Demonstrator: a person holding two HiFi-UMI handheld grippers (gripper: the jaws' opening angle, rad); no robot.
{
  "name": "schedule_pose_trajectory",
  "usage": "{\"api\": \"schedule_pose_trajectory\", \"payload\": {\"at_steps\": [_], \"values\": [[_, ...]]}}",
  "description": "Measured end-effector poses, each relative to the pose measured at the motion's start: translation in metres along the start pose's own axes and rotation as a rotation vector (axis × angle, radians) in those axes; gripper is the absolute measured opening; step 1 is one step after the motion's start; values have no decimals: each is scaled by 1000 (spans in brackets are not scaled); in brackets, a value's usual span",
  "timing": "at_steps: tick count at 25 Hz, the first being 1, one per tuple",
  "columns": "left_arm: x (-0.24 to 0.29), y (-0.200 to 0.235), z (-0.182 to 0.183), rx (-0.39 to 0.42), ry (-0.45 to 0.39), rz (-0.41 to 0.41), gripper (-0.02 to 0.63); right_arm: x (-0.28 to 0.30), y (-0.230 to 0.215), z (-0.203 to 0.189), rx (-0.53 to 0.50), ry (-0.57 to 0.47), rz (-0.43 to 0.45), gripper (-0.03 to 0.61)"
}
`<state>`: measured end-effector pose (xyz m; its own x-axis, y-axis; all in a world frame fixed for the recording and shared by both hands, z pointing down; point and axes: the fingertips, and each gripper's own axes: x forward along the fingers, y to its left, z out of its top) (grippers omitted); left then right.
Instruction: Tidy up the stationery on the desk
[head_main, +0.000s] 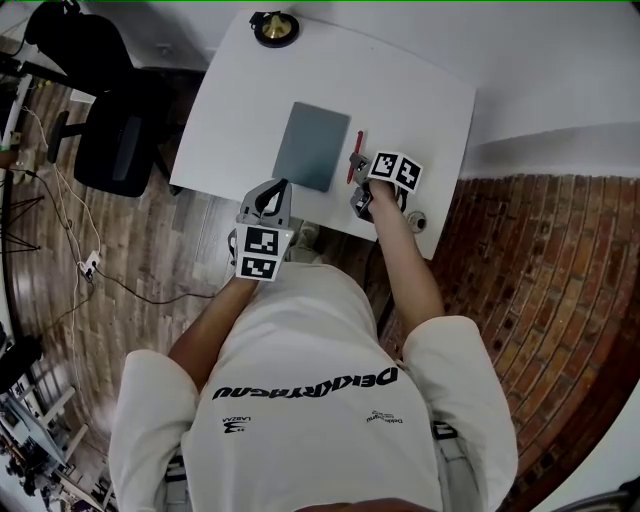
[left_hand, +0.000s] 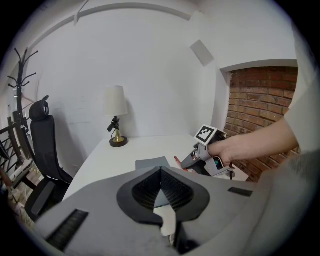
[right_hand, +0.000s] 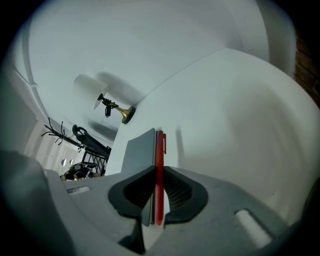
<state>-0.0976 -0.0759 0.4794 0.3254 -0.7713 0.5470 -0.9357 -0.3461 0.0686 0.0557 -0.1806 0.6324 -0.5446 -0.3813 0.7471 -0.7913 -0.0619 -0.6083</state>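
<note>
A red pen (right_hand: 160, 150) is clamped between the jaws of my right gripper (right_hand: 157, 175), which is shut on it. The pen (head_main: 354, 155) runs along the right edge of a grey notebook (head_main: 312, 145) lying flat on the white desk (head_main: 430, 100). A faint shadow falls on the desk beside the pen. My left gripper (head_main: 272, 192) hovers at the desk's near edge, just in front of the notebook (left_hand: 151, 163), shut with nothing between its pads. The left gripper view shows my right gripper (left_hand: 187, 161) and the hand holding it.
A small lamp (head_main: 275, 27) with a brass base stands at the desk's far edge. A black office chair (head_main: 115, 130) is to the left of the desk. Brick flooring (head_main: 540, 280) lies to the right. A coat rack (left_hand: 20, 85) stands behind the chair.
</note>
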Motion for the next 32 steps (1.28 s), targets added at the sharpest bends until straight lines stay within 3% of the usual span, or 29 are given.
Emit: {"api": "schedule_pose_trajectory", "payload": {"at_steps": [11,32], "values": [[-6,12,-12,-30,22,21,-2,24,-3,-10,44,8,-46,51],[-15,24,-24,-74,29,28,-2,34,0,-16,5,16,-98,69]]}}
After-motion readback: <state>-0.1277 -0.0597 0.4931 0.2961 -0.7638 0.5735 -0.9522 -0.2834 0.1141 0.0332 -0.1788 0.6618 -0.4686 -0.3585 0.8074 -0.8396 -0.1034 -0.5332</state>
